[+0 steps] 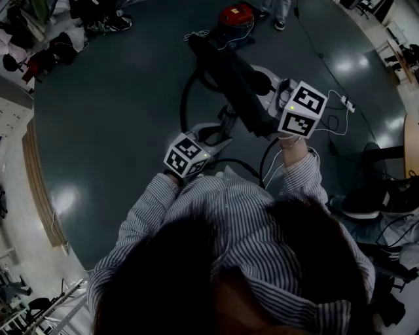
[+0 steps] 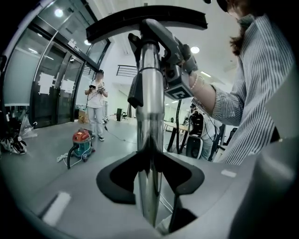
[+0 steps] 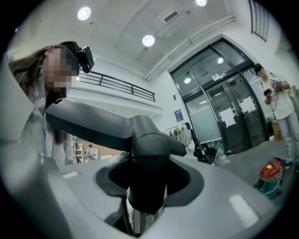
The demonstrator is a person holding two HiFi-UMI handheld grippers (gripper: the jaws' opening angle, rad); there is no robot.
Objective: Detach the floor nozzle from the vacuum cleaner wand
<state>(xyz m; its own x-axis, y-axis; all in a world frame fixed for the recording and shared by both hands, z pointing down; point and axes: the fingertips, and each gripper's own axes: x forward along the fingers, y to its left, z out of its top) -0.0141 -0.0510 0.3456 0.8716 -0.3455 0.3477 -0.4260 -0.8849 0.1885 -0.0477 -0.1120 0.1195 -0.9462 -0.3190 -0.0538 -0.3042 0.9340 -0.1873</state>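
Note:
I hold the vacuum's wand off the floor with its black floor nozzle (image 1: pixel 226 72) at the far end. In the left gripper view the chrome wand (image 2: pixel 150 107) runs straight up between the jaws, and the nozzle's bar (image 2: pixel 145 19) spreads across the top. My left gripper (image 2: pixel 149 175) is shut on the wand. Higher up, my right gripper (image 3: pixel 147 184) is shut on the nozzle's dark grey neck (image 3: pixel 148 156), with the nozzle head (image 3: pixel 88 123) reaching left. From the head view the left gripper (image 1: pixel 222 124) sits nearer me and the right gripper (image 1: pixel 262 98) further along.
A red canister vacuum (image 1: pixel 236 13) stands on the dark floor ahead, its black hose (image 1: pixel 185 98) looping toward me. White cables (image 1: pixel 340 108) lie at the right. A person (image 2: pixel 96 109) stands by the glass doors. Chairs and bags (image 1: pixel 383 196) crowd the right side.

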